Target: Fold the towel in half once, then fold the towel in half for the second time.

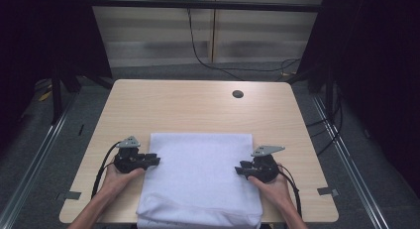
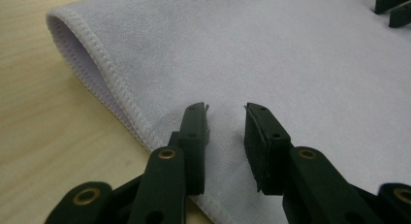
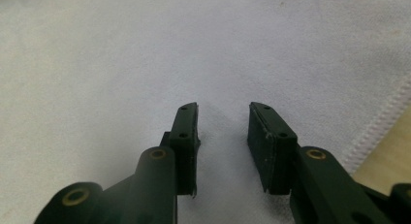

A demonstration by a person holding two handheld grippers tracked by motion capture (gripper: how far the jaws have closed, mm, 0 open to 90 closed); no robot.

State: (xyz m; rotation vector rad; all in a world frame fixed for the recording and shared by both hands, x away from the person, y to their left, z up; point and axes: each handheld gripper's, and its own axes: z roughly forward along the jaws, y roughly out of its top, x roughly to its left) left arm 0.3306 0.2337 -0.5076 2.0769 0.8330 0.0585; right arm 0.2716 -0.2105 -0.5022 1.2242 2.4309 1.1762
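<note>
Both hand-held grippers sit over the side hems of the folded white cloth (image 1: 198, 177), the left hand-held gripper (image 1: 154, 161) at its left edge and the right hand-held gripper (image 1: 239, 170) at its right, pointing inward at each other. Each has its jaws spread, with cloth lying beneath the gap and nothing pinched; the pads (image 2: 261, 146) hover just over the fabric. Mirrored like this, they look set to take both sides together. Lying flat on the counter (image 1: 198, 105), the cloth overhangs the near edge, its long axis running from the person toward the far side, folded hem (image 2: 121, 95) leftward.
</note>
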